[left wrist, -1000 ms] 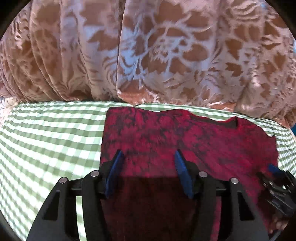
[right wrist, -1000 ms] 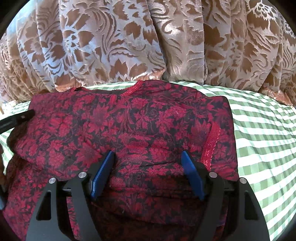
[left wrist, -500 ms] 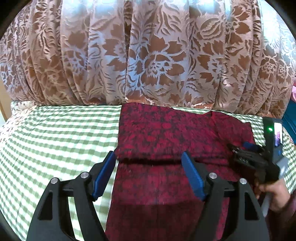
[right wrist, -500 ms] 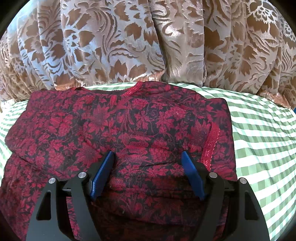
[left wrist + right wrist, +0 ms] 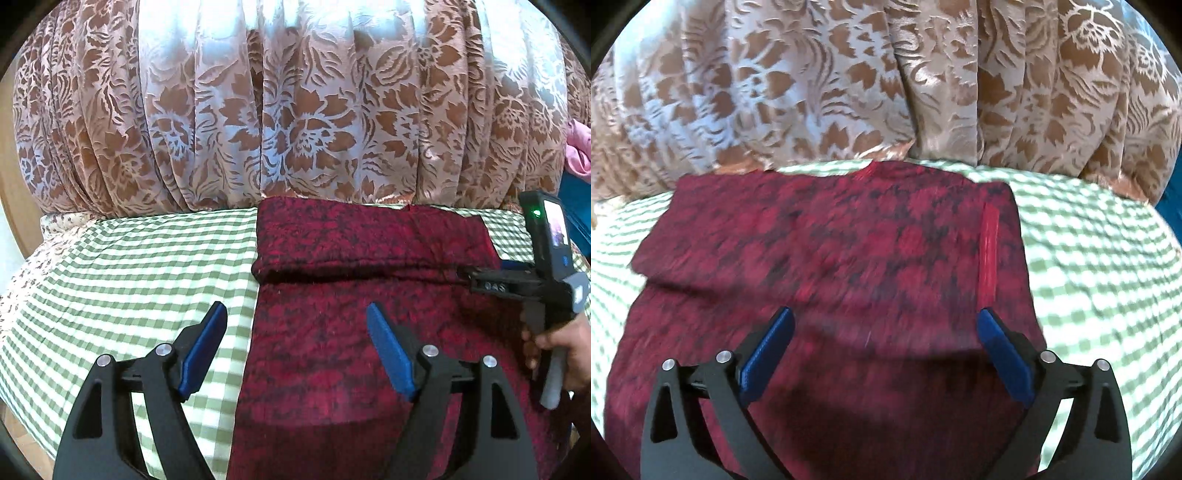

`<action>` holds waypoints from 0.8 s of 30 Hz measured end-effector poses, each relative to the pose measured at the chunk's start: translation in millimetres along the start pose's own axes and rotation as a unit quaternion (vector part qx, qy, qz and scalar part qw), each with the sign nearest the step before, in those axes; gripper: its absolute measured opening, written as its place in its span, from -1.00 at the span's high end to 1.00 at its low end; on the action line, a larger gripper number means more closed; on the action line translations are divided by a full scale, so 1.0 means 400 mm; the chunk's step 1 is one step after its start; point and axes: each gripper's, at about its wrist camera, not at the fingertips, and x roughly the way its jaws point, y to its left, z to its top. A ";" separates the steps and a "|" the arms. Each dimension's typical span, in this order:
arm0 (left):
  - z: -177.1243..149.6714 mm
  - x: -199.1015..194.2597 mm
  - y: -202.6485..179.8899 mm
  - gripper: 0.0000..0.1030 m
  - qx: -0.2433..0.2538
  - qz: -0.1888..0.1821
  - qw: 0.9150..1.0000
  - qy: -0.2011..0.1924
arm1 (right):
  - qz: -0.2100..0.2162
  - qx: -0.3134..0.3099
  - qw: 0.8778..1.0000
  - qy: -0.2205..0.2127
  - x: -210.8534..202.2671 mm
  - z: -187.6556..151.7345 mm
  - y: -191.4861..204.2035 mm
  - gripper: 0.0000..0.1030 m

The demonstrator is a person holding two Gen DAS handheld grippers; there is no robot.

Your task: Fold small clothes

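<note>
A dark red floral garment lies on the green checked cloth, its far part folded over in a band. My left gripper is open and empty above the garment's left edge. My right gripper is open and empty above the garment; the view is blurred. A bright red trim strip shows near the garment's right edge. The right gripper also shows in the left wrist view, held by a hand at the garment's right side.
A brown and silver floral curtain hangs right behind the table. The checked cloth extends right of the garment. A pink cloth and something blue sit at the far right edge.
Both grippers have pulled back and risen from the garment, staying open. The far part of the garment now lies folded over toward me.
</note>
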 end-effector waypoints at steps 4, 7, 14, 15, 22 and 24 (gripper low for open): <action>-0.021 -0.023 0.003 -0.51 -0.002 0.001 1.000 0.005 | 0.016 0.010 1.000 0.020 -0.049 -0.081 0.009 -0.91; -0.035 -0.042 0.007 -0.52 -0.004 0.001 1.000 0.008 | 0.024 0.018 0.999 0.039 -0.069 -0.136 0.006 -0.91; -0.074 -0.085 -0.018 -0.59 0.021 0.001 1.000 0.007 | 0.030 0.006 0.998 0.047 -0.116 -0.244 0.008 -0.93; -0.080 -0.090 -0.026 -0.59 0.027 -0.004 1.000 0.008 | 0.030 0.003 0.999 0.044 -0.125 -0.254 0.008 -0.93; -0.117 -0.134 -0.118 -0.61 0.099 -0.049 0.994 -0.002 | 0.038 0.004 0.999 0.039 -0.173 -0.288 -0.005 -0.93; -0.129 -0.147 -0.157 -0.61 0.128 -0.062 0.990 -0.007 | 0.042 0.009 0.998 0.036 -0.192 -0.297 -0.013 -0.93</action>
